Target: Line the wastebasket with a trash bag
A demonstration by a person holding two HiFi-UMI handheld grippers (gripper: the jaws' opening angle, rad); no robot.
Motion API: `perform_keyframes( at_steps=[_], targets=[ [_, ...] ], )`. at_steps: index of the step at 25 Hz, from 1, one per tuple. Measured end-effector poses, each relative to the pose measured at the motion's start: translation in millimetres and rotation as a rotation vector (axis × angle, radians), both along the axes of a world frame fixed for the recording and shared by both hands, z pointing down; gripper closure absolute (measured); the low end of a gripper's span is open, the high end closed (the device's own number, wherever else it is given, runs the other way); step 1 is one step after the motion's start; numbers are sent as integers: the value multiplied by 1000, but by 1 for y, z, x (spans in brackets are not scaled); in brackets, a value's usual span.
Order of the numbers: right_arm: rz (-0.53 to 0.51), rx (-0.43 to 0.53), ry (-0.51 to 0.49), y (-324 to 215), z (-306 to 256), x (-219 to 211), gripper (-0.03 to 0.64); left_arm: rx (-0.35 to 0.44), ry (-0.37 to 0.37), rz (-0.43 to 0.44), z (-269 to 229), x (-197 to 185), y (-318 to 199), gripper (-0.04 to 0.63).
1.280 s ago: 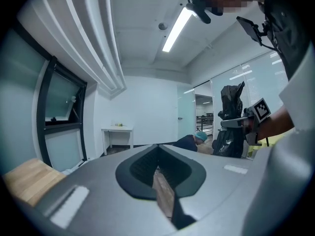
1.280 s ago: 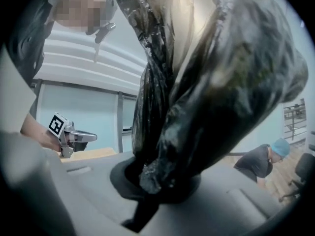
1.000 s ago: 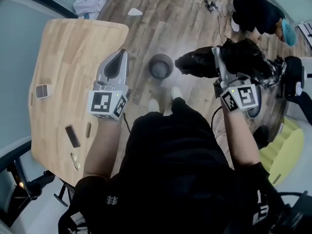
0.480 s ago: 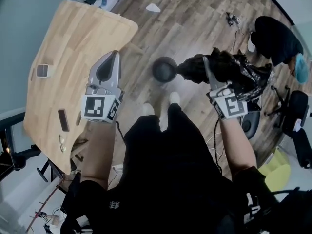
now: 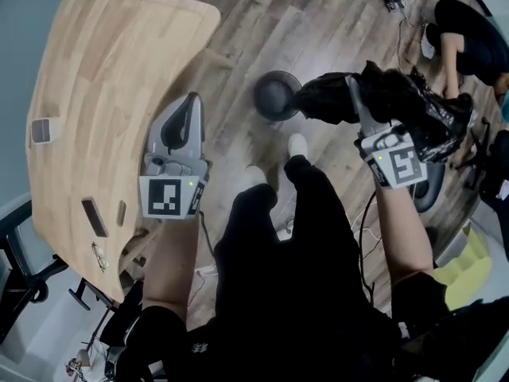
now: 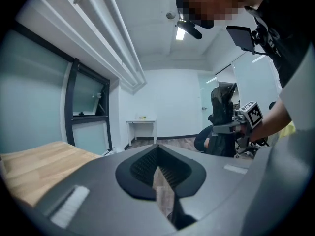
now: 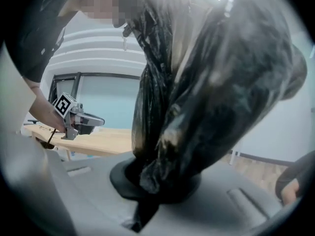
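Black, crinkly plastic trash bag (image 5: 413,106) is bunched up in your right tongs (image 5: 355,94). Those tongs are clenched tight on a fold of it. In the right gripper view the bag rises in a big shiny lump straight up from the tongs and fills most of the picture.

The small round dark wastebasket (image 5: 277,95) stands on the brown wooden plank floor (image 5: 318,22), just ahead of your white shoes (image 5: 296,144). The bag is outside the wastebasket. In the head view its loose end sits just to the right of the wastebasket's rim, and the rest of it spreads farther right of there.

Your left tongs (image 5: 192,102) are to the left of the wastebasket. They are clenched shut and grip nothing; the left gripper view shows the two ridged pads pressed together.

The light wooden worktop (image 5: 95,94) lies farther left of the wastebasket, and a few small flat things rest on it. A person in dark clothes (image 5: 465,26) is low on the floor, well to the right of the wastebasket.
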State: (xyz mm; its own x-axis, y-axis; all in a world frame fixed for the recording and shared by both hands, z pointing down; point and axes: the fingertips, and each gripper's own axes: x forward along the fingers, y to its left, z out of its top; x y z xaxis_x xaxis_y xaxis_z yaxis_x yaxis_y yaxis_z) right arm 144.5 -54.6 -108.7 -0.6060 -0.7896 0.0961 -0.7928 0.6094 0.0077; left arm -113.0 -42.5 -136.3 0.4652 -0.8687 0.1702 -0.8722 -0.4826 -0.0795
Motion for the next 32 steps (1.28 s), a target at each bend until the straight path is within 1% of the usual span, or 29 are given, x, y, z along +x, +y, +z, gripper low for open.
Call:
perform_keyframes(
  at_steps=[3, 6, 8, 10, 12, 14, 17, 20, 22, 27, 30, 32],
  targets=[
    [-20, 14, 11, -13, 45, -17, 615, 19, 9, 3, 51, -1, -5, 591],
    [-29, -31, 47, -22, 94, -36, 615, 5, 21, 27, 107, -1, -10, 592],
    [-45, -36, 57, -30, 118, -48, 615, -3, 37, 33, 141, -3, -18, 592],
    [-50, -34, 52, -32, 152, -46, 615, 5, 46, 37, 167, -2, -25, 592],
    [-48, -21, 28, -31, 187, -36, 615, 14, 49, 35, 191, -1, -30, 592],
    [-41, -6, 8, -32, 210, -30, 614, 20, 47, 25, 212, 0, -35, 592],
    [-28, -5, 36, -38, 244, -32, 615, 35, 43, 17, 246, -2, -44, 591],
    [-47, 0, 59, -44, 283, -43, 615, 43, 37, 13, 286, -9, -53, 592],
    [-55, 1, 54, -45, 304, -48, 615, 58, 36, 13, 307, -11, -57, 592],
    [-82, -27, -23, -49, 350, -54, 615, 89, 26, 18, 360, -10, -64, 592],
    [-118, 2, -6, -54, 374, -57, 615, 89, 37, 11, 392, -9, -72, 592],
    [-130, 14, 1, -58, 389, -56, 615, 102, 40, 14, 405, -6, -76, 592]
  ],
)
